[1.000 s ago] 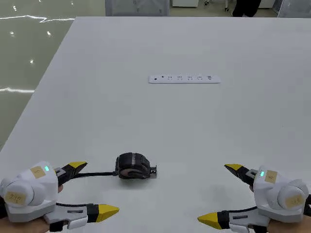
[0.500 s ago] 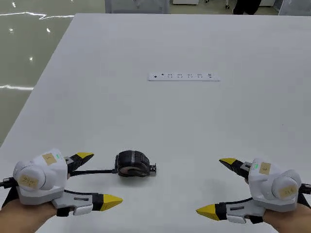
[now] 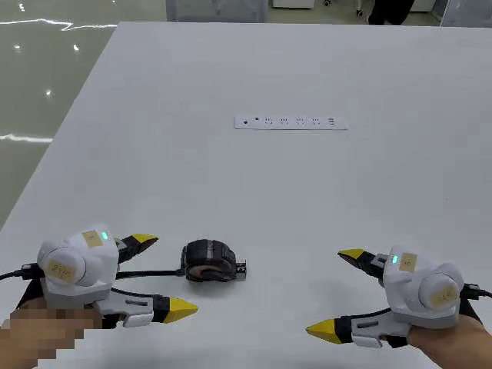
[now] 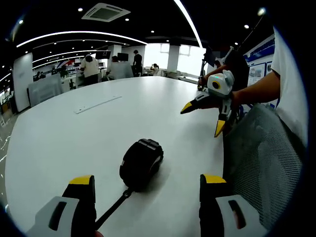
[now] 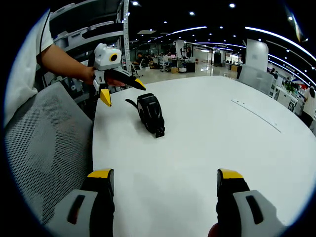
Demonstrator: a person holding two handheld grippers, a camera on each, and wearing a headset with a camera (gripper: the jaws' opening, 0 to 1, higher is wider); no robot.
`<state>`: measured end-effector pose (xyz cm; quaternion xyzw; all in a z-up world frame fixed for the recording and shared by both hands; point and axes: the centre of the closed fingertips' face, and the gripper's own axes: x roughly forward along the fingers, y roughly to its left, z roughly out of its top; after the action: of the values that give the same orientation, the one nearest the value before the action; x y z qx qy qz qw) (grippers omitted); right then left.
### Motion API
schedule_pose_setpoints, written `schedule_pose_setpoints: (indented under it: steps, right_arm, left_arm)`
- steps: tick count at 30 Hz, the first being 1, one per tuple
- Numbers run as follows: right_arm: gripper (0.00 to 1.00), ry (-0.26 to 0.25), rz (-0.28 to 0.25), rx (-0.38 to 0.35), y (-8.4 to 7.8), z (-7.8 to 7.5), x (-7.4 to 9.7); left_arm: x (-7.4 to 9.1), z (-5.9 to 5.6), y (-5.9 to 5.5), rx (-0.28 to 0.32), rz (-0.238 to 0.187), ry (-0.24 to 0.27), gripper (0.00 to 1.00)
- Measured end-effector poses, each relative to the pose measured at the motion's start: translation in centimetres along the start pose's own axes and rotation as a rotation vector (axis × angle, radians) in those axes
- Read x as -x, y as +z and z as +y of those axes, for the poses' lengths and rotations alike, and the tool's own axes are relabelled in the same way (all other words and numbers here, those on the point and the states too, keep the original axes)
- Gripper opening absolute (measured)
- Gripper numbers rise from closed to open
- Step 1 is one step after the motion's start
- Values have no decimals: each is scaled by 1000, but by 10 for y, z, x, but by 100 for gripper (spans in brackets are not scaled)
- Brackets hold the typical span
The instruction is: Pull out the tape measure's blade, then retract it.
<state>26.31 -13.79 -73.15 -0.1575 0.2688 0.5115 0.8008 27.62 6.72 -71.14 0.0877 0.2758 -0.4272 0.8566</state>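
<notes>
A black tape measure (image 3: 209, 261) lies on its side on the white table (image 3: 254, 184), its blade tab facing right and a black strap trailing left. My left gripper (image 3: 163, 277) stands open just left of it, yellow tips apart, the strap running between the fingers. In the left gripper view the tape measure (image 4: 141, 161) sits a short way ahead of the open left gripper (image 4: 147, 180). My right gripper (image 3: 337, 292) is open well to the right, apart from it. The right gripper view shows the tape measure (image 5: 150, 113) far ahead of the right gripper (image 5: 165, 173).
A white power strip (image 3: 291, 123) lies flat at the table's middle, beyond the tape measure. The table's left edge (image 3: 61, 146) drops to a glossy floor. A mesh chair back (image 4: 261, 163) stands beside the near edge.
Both grippers have moved forward and slightly inward over the table; the left one is closer to the tape measure. The tape measure has stayed put.
</notes>
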Motion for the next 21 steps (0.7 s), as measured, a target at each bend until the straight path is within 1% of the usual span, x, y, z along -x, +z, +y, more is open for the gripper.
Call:
schedule_pose_setpoints:
  steps: [5, 7, 10, 17, 21]
  right_arm:
    - [79, 12, -4, -2, 2, -1, -2]
    - [80, 5, -6, 4, 3, -3, -4]
    - [79, 10, -9, 1, 5, -4, -6]
    - [78, 25, 0, -3, 5, -3, -10]
    - [77, 32, 1, -4, 6, -1, -12]
  left_arm:
    - [-5, 2, 2, -2, 7, -6, 82]
    - [-8, 3, 1, -12, 13, -13, 81]
    - [-13, 6, -2, -24, 27, -25, 79]
    - [-17, 14, 2, -48, 33, -27, 77]
    - [-20, 17, 1, -52, 42, -33, 76]
